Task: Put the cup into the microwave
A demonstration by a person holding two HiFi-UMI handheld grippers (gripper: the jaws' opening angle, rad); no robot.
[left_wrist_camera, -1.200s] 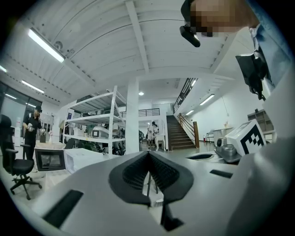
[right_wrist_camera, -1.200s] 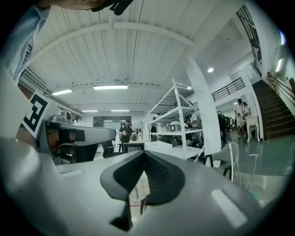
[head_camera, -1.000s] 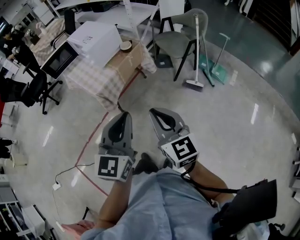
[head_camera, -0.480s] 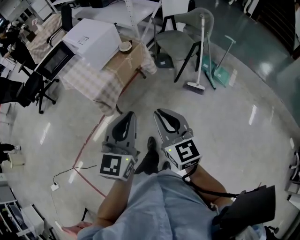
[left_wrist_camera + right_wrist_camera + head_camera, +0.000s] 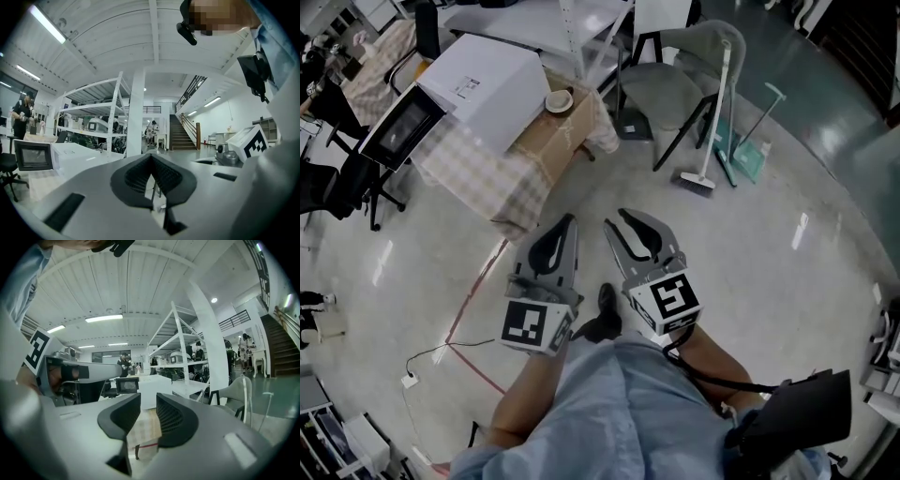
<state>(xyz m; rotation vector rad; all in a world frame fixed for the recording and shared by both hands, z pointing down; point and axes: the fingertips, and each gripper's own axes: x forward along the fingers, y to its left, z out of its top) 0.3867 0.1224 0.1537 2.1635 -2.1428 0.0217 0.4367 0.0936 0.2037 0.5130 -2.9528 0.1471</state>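
While you stand on the glossy pale floor (image 5: 750, 281), you hold both grippers out in front of you, side by side, well short of the table. Your left gripper (image 5: 569, 219) has its jaws closed tip to tip, with nothing between them. Your right gripper (image 5: 617, 219) shows a narrow gap between its jaws. They have just been opening, and nothing sits in the gap.

The cup (image 5: 556, 97), small and pale, stands far ahead and to the left. It sits on a brown cardboard box (image 5: 546, 136) at the right end of a table draped in a checked cloth (image 5: 478, 173). Just left of the cup sits the white microwave (image 5: 492, 80), its dark-windowed door (image 5: 398, 127) facing left.

To the right of the table stands a grey chair (image 5: 670, 89). A white-handled broom (image 5: 695, 180) and a teal dustpan (image 5: 741, 155) stand just beside it. A red line (image 5: 473, 291) crosses the floor to the left of your grippers, and a thin cable (image 5: 441, 349) lies near it.
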